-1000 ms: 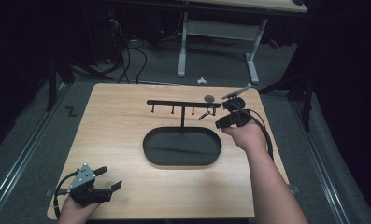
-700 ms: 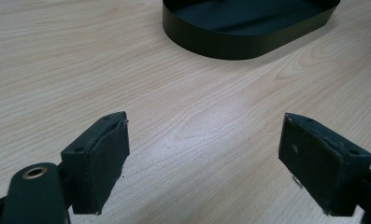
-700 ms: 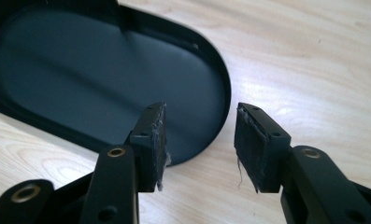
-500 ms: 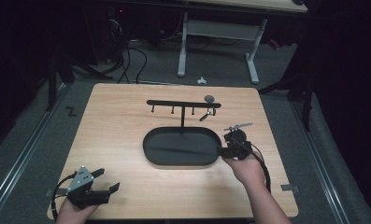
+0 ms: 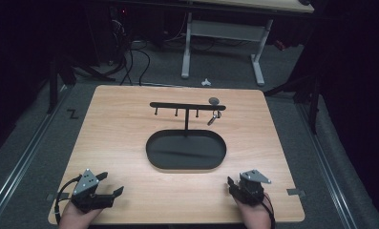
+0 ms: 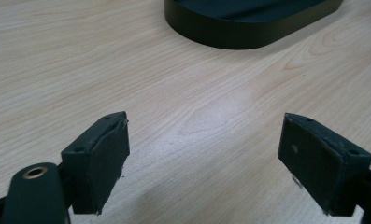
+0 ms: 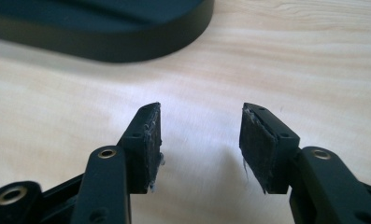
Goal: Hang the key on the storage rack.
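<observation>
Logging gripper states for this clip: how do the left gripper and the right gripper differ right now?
The left gripper has its jaws spread wider than the right gripper, whose jaws have just been opening. The left gripper sits at the table's near left corner, the right gripper at its near right. The left points toward the black oval base at a slant; the right points more straight ahead. Both are empty, low over the wood.

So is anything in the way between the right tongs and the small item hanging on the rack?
Partly: the rack's oval black base lies on the table between the right tongs and the hanging item. Above the base, nothing visible blocks.
</observation>
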